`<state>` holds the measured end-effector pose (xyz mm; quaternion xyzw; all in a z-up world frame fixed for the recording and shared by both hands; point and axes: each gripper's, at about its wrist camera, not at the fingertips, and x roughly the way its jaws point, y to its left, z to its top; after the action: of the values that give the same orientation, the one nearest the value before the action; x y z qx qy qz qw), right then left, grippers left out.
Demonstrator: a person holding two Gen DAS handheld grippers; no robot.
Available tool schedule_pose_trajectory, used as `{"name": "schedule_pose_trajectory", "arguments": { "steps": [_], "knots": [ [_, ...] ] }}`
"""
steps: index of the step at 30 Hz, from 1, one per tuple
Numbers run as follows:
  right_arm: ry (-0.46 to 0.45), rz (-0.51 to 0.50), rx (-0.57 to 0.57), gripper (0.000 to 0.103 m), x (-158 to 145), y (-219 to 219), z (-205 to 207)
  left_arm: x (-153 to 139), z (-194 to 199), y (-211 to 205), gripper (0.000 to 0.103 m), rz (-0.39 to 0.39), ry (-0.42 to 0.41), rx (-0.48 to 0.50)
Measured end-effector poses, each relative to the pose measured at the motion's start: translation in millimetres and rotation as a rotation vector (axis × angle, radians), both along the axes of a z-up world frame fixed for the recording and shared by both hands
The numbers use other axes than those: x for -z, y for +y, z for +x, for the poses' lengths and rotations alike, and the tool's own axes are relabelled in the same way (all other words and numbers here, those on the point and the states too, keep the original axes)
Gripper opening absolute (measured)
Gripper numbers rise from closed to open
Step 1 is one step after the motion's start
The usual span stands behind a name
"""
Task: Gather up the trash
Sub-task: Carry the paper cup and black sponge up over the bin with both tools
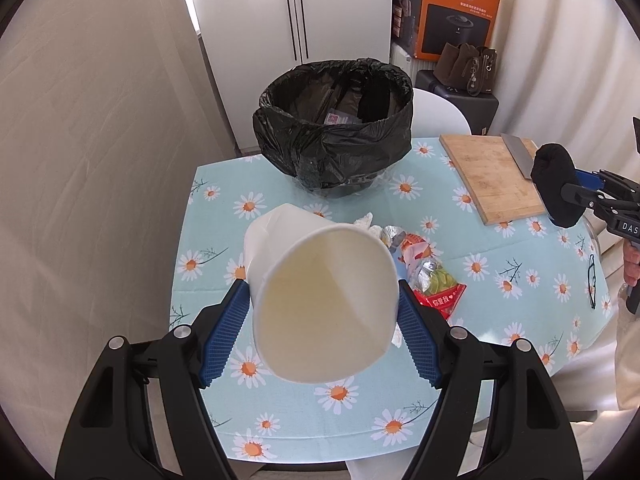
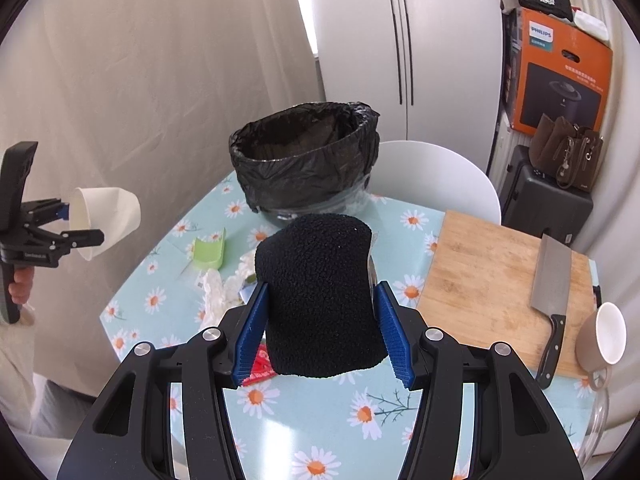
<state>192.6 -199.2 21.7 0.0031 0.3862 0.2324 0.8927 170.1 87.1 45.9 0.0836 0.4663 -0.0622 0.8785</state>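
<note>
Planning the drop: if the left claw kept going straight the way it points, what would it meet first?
Probably the litter pile on the table just ahead of the held paper cup, not the lined trash bin beyond it; depth is uncertain.

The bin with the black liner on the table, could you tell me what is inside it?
In the left wrist view, the bin holds dark flat packaging, one piece with a pinkish label. The liner's near wall hides the bottom. The right wrist view shows only dark liner inside.

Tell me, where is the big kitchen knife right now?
The knife lies on the wooden cutting board at the table's right side, beside a tipped brown cup.
</note>
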Motion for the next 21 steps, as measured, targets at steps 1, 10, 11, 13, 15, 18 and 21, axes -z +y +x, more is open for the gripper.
{"name": "schedule_pose_trajectory", "arguments": {
  "steps": [1, 10, 11, 13, 15, 18, 21],
  "knots": [
    [-0.007, -0.002, 0.000, 0.050, -2.7, 1.9, 3.0, -1.8, 5.6, 0.1, 0.073, 0.003, -0.004, 0.010],
    [-0.059, -0.021, 0.020, 0.050, -32.6, 27.6, 43.5, -18.4, 56.8, 12.2, 0.072, 0.014, -0.030, 0.065],
    [-0.064, -0.020, 0.025, 0.050, -35.7, 30.6, 47.8, -20.2, 62.7, 12.4, 0.071, 0.016, -0.029, 0.074],
    [-0.070, -0.011, 0.033, 0.050, -40.9, 35.5, 56.2, -22.8, 76.9, 15.8, 0.071, -0.013, -0.003, 0.094],
    [-0.076, -0.015, 0.042, 0.050, -46.1, 41.6, 65.3, -25.9, 91.7, 18.6, 0.071, -0.003, -0.001, 0.091],
    [-0.085, -0.019, 0.045, 0.050, -53.4, 51.5, 78.2, -31.2, 111.6, 19.6, 0.071, -0.015, -0.009, 0.125],
    [-0.091, -0.019, 0.047, 0.050, -57.4, 60.7, 90.7, -32.8, 131.6, 17.4, 0.071, -0.012, -0.012, 0.158]
  ]
}}
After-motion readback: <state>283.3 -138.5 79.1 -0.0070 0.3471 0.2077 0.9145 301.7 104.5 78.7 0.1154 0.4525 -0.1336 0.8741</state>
